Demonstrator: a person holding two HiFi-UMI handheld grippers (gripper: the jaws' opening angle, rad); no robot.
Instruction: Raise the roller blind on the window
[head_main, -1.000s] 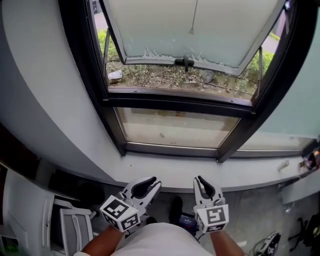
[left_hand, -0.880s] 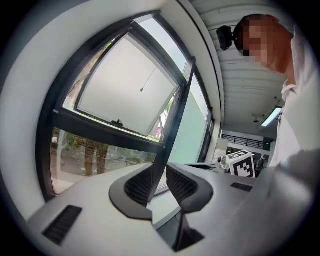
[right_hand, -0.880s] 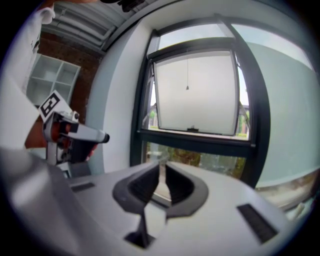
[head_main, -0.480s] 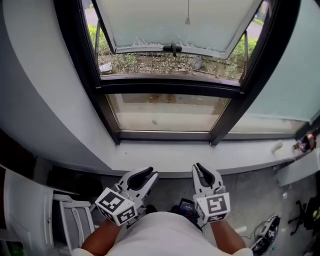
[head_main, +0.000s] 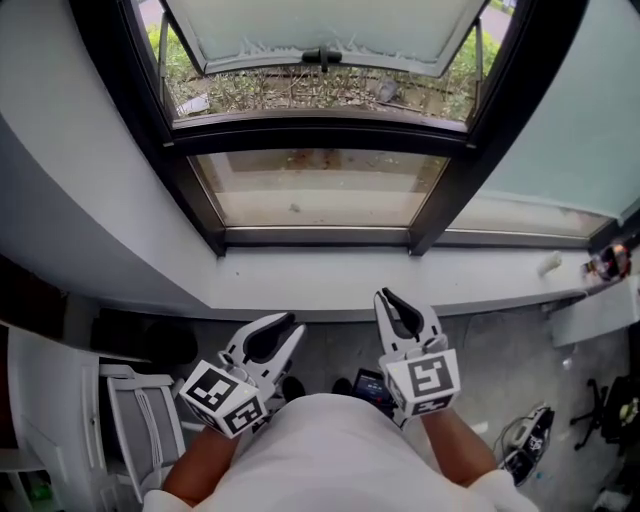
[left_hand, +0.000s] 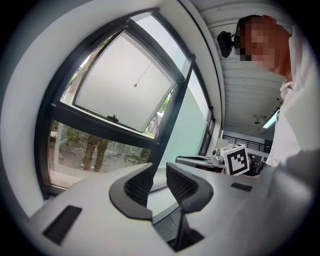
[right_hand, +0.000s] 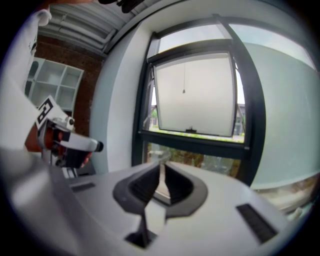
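The white roller blind (head_main: 320, 20) covers the tilted upper sash of the black-framed window (head_main: 315, 130). Its thin pull cord hangs in front of it, seen in the right gripper view (right_hand: 183, 91) and the left gripper view (left_hand: 135, 85). Both grippers are held low, close to the person's body and well short of the window. The left gripper (head_main: 290, 322) (left_hand: 160, 168) is open, with nothing between its pads. The right gripper (head_main: 383, 296) (right_hand: 161, 165) has just closed a little further. Only a thin slit is left between its pads, and nothing is in it.
A grey windowsill (head_main: 330, 285) runs below the fixed lower pane (head_main: 315, 190). A white chair (head_main: 140, 430) stands at the lower left. Cables and gear (head_main: 525, 455) lie on the floor at the right, and small items (head_main: 605, 262) sit on the right ledge.
In the head view the window has slid upward, so the pull cord has left the frame. The left gripper has drifted left and the right gripper slightly up.
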